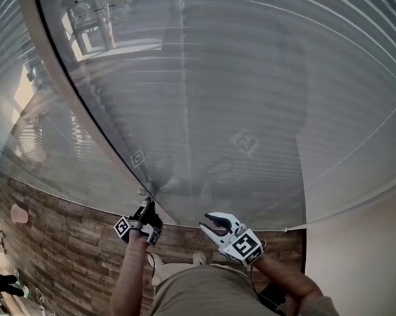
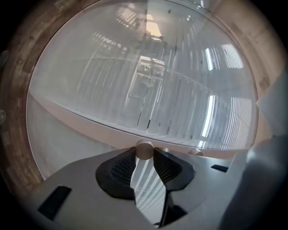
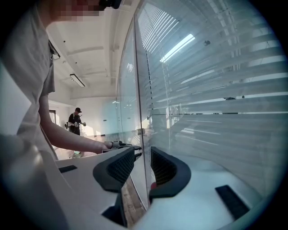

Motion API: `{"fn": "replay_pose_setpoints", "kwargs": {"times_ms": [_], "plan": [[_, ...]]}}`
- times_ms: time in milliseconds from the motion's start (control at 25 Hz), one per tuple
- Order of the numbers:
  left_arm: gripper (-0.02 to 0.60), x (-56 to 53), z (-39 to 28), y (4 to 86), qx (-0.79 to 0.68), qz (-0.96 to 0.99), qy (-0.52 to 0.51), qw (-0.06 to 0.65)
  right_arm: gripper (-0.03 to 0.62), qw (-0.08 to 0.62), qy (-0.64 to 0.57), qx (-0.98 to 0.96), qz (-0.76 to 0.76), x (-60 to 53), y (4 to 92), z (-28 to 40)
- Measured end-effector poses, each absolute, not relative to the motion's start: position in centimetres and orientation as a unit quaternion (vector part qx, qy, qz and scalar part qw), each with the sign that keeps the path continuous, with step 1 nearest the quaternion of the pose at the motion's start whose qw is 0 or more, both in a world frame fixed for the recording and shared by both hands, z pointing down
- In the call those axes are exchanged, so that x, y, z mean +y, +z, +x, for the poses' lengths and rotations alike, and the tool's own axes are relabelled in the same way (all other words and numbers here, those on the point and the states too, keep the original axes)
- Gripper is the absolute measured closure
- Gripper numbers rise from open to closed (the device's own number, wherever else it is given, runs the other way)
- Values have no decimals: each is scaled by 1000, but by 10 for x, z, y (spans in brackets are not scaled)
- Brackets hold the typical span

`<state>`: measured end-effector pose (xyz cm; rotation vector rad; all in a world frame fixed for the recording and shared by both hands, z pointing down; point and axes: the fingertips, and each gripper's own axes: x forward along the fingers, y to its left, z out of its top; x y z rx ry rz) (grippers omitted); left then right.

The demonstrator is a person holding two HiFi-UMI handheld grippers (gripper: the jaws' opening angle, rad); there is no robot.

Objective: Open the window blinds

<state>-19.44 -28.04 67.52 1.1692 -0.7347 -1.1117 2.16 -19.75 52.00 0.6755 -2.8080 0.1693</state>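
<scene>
The blinds (image 1: 252, 91) sit behind a big glass wall (image 3: 128, 90). They are made of many thin, flat, pale grey slats, one above the other. In the head view they fill the top half, from 9 o'clock round to 3 o'clock. In the right gripper view light shows through the thin gaps between the slats.

The left gripper (image 1: 146, 204) is at about 7 o'clock in the head view, right up against the glass. In the left gripper view a smooth, pale strip of frame (image 2: 81, 121) runs from 9 o'clock toward the middle. Just below the middle sits a small knob (image 2: 145, 149). It is round and short like a button, cream in colour, with a flat top. The gripper's two black pads (image 2: 121, 168) have a bumpy grid on them. Their tips squeeze the knob from both sides.

The right gripper (image 1: 207, 222) is at 6 o'clock in the head view, close to the glass. Its shell is white and smooth, and its jaws are curved. The jaws stand apart and nothing is squeezed between them. Only the glass shows past the gap.

The floor (image 1: 65, 247), at 8 o'clock in the head view, is brown streaky wood planks. The person's beige trousers (image 1: 200, 290) show at 6 o'clock. Another person (image 3: 75, 121) stands far off at 9 o'clock in the right gripper view.
</scene>
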Motion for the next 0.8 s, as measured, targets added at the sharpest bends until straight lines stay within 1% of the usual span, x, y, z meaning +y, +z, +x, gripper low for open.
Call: {"fn": "replay_pose_setpoints", "kwargs": {"times_ms": [80, 160, 280, 320, 400, 440, 600, 640, 720, 800], "plan": [[449, -282, -196, 676, -305, 499, -497, 641, 473, 125, 58, -963, 230, -197, 521, 21], [449, -283, -198, 675, -311, 504, -498, 634, 473, 125, 58, -964, 229, -196, 521, 20], [448, -282, -208, 671, -385, 556, -452, 582, 473, 124, 58, -964, 230, -195, 520, 21], [435, -281, -210, 670, -417, 587, -416, 557, 473, 124, 58, -963, 231, -195, 520, 22], [363, -278, -209, 666, -476, 657, -313, 494, 473, 124, 59, -962, 235, -196, 521, 24], [353, -277, -208, 663, -503, 689, -253, 457, 473, 124, 60, -962, 237, -196, 522, 26], [351, -272, -199, 664, -573, 762, -24, 302, 473, 124, 67, -961, 239, -195, 523, 28], [353, -272, -196, 664, -578, 767, 13, 279, 473, 123, 68, -961, 239, -195, 522, 28], [356, -273, -191, 666, -586, 765, 64, 260, 473, 122, 69, -961, 239, -196, 522, 27], [390, -276, -189, 670, -597, 756, 92, 253, 473, 122, 70, -961, 239, -196, 522, 25]]}}
